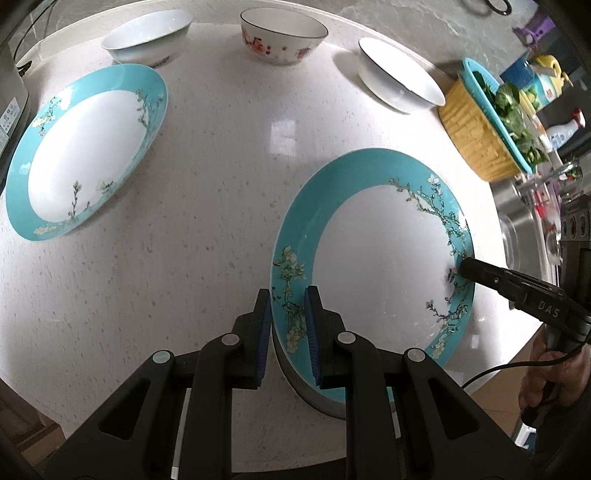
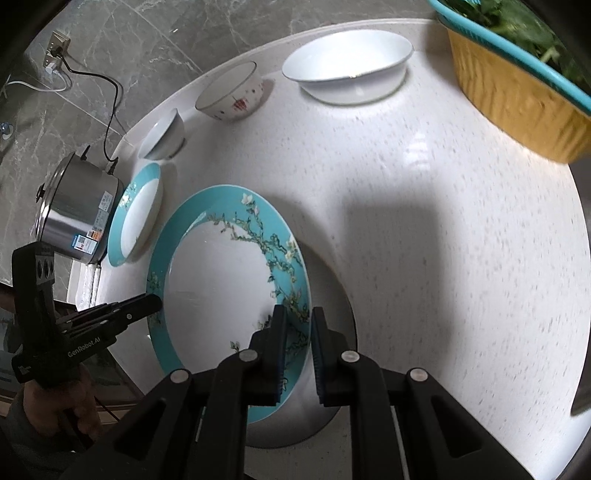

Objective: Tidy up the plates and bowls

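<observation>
Both grippers, left gripper [image 1: 286, 325] and right gripper [image 2: 299, 332], pinch opposite rims of the teal plate [image 1: 373, 251] (fingers narrow), so uneven pulling may slip it onto the bench [image 1: 207, 184].

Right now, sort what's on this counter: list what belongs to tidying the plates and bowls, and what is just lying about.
Belongs to the job:
- teal-rimmed floral plate, gripped at opposite rims by left tongs and right tongs
- second teal-rimmed plate
- plain white bowl
- red-flowered bowl
- wide white bowl

Just lying about:
- yellow basket of greens
- steel cooker
- bottles
</observation>
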The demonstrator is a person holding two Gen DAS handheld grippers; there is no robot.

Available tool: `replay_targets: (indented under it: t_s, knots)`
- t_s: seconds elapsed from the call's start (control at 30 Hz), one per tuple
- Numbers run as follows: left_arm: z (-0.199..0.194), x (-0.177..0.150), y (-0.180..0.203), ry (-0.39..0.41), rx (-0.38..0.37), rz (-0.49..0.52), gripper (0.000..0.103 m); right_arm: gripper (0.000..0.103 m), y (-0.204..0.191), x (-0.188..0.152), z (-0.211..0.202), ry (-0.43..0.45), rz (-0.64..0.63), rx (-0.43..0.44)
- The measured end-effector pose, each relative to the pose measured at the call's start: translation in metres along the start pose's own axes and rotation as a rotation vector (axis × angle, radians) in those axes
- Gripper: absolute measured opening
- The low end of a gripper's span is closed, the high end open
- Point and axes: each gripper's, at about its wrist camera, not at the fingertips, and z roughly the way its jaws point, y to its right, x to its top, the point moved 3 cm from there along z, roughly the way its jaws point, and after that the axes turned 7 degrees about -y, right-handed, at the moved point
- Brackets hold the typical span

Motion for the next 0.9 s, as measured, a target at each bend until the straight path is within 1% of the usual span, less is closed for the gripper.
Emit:
replay_targets:
  t_s: [0.2,0.53,0.77,0.9]
  knots:
    - [0.006,-0.010,0.004,-0.014,0.011,0.032,0.015,0.015,0.003,-0.016,0.004,-0.002,0.014,-0.014]
    - [0.019,-0.019,0.012,-0.033,0.041,0.085,0.016,0.017,0.006,-0.031,0.009,-0.001,0.027,-0.054]
    - [0.027,-0.017,0.020,-0.038,0.068,0.116,0.016,0.017,0.009,-0.035,0.012,-0.001,0.035,-0.075]
    - [0.031,-0.014,0.029,-0.040,0.088,0.127,0.017,0.018,0.007,-0.035,0.012,0.001,0.018,-0.108]
